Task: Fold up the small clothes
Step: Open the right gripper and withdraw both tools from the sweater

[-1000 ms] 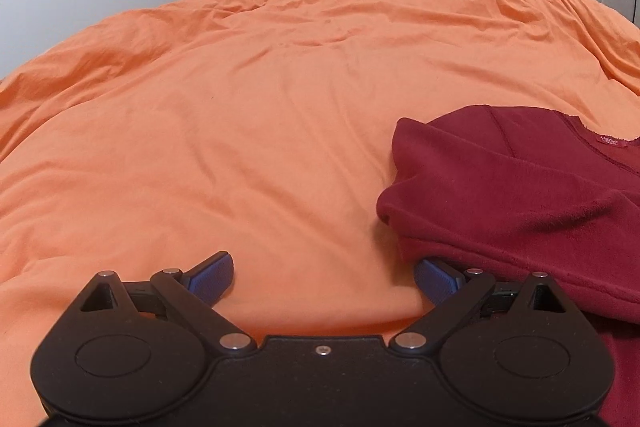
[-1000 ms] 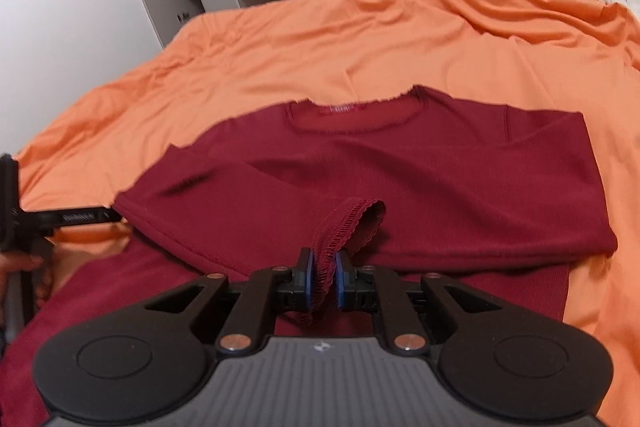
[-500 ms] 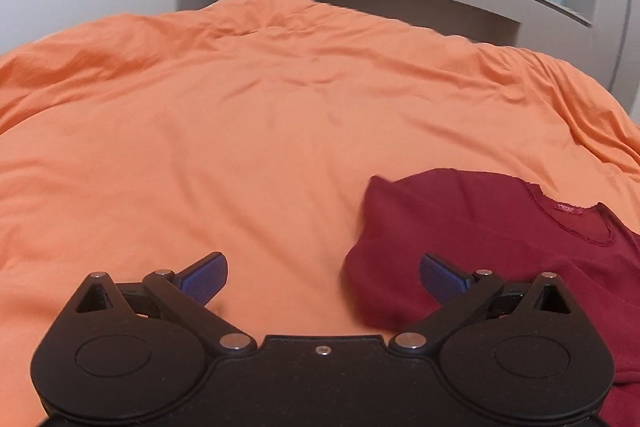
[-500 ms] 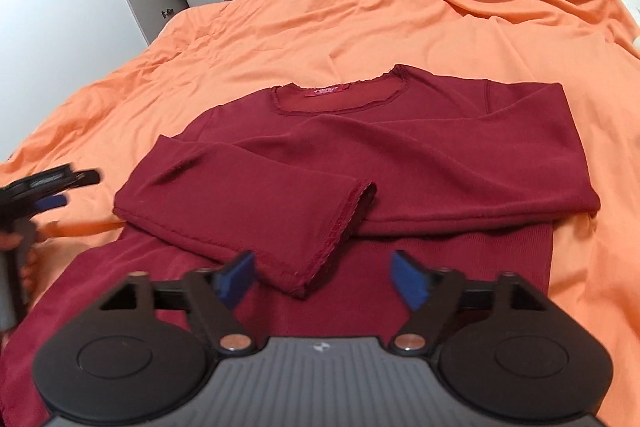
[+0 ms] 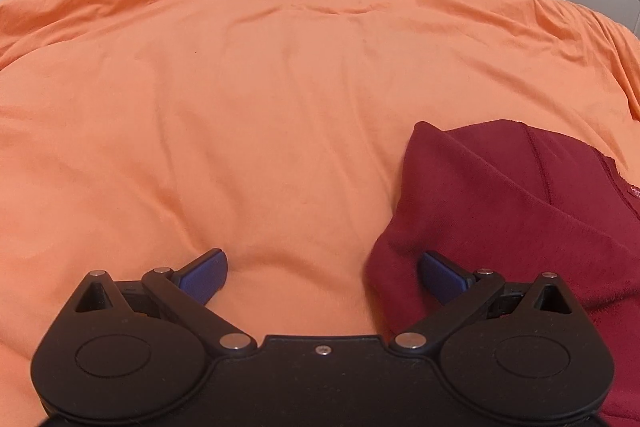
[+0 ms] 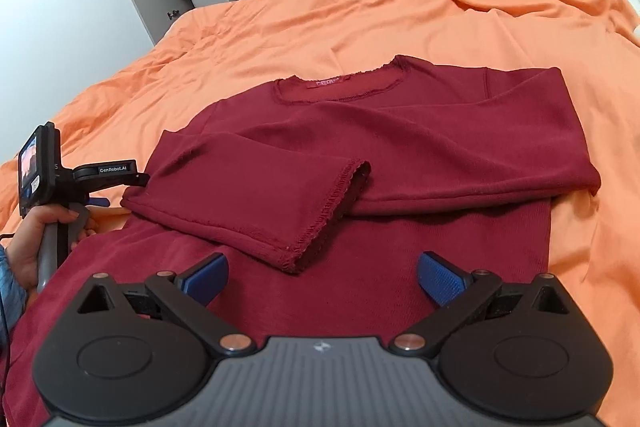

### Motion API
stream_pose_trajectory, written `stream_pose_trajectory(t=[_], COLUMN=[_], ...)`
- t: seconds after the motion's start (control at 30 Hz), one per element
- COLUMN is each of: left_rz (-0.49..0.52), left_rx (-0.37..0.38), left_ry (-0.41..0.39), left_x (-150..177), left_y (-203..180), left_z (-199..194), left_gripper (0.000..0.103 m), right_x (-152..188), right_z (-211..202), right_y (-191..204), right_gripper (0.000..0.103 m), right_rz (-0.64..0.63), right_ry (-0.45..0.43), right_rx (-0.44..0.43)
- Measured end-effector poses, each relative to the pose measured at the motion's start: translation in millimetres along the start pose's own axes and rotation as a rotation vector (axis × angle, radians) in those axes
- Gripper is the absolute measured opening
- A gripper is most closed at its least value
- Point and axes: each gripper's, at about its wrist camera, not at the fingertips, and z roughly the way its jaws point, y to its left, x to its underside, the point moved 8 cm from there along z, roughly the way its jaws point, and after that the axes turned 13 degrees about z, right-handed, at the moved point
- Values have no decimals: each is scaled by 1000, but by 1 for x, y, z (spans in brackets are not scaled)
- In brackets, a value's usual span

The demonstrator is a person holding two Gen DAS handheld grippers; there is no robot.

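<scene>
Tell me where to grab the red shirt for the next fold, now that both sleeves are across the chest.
Probably the bottom hem of the red shirt, nearest the cameras, one corner per claw. Both sleeves already lie folded across the chest, and the lower body lies flat toward you. The right claw, open, hovers over it; the left claw, also open, sits at the shirt's left edge. Come in low from the near side.

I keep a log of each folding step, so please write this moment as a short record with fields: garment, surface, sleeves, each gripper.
garment: dark red long-sleeved top, lying flat, neckline away from the camera
surface: orange bedcover
sleeves: both folded across the chest; the cuff with a frilled edge lies on top
left gripper: open, holding nothing, low at the top's side edge
right gripper: open, holding nothing, above the lower part of the top
hand: grips the left gripper's handle
</scene>
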Motion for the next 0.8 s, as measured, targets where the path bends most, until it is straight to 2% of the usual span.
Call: stream_pose_trajectory(t=[0.17, 0.37, 0.6, 0.8], left_rz=[-64, -138, -27, 43], left_rx=[30, 75, 121, 206], left_ry=[-38, -155, -248, -311], left_x=[1, 1, 9, 44], left_y=[9, 13, -2, -12], left_z=[-15, -67, -139, -198], left_gripper=[102, 102, 102, 102], right_x=[1, -3, 1, 16], right_z=[-8, -32, -66, -93], right_y=[0, 0, 6, 18], right_gripper=[103, 103, 103, 103], right_rz=[-4, 13, 35, -25], right_ry=[-20, -70, -124, -169], right_rx=[6, 5, -34, -53])
